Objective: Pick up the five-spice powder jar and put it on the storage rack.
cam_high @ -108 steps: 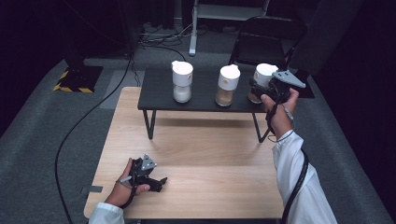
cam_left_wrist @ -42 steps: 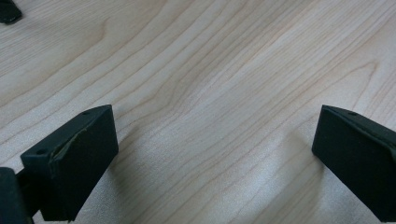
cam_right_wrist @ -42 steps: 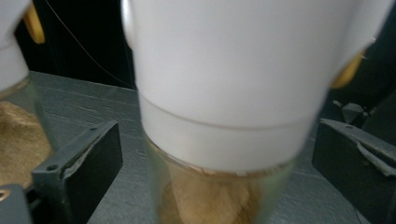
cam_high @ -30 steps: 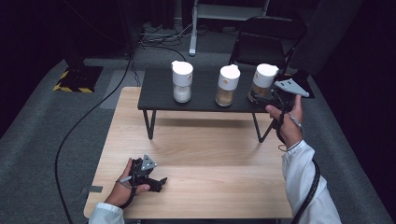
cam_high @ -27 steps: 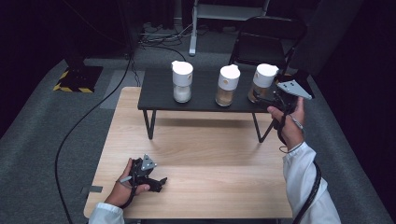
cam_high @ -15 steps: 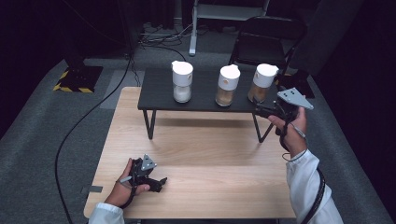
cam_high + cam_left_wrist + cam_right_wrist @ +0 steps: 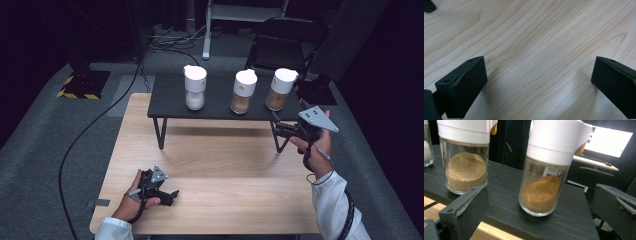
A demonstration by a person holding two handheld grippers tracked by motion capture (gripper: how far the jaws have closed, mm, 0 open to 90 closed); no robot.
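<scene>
Three glass jars with white lids stand in a row on a black shelf (image 7: 219,109). The left jar (image 7: 194,88) holds white powder, the middle jar (image 7: 243,92) tan powder, and the right jar (image 7: 281,90) brown powder. My right gripper (image 7: 281,131) hangs open just in front of the shelf's right end, a short way from the right jar (image 7: 546,172) and not touching it. The middle jar (image 7: 465,160) sits to its left. My left gripper (image 7: 167,195) rests open on the wooden table (image 7: 536,37), with nothing between its fingers (image 7: 464,85).
The shelf stands on thin legs at the far side of the wooden table (image 7: 220,175). A black folding chair (image 7: 285,42) is behind it. A cable (image 7: 90,135) runs over the grey carpet at left. A lit screen (image 7: 609,141) glows beyond the shelf.
My right gripper has let go of the right jar and drawn back toward me, down and to the right. The jar stays on the shelf. The left gripper has not moved.
</scene>
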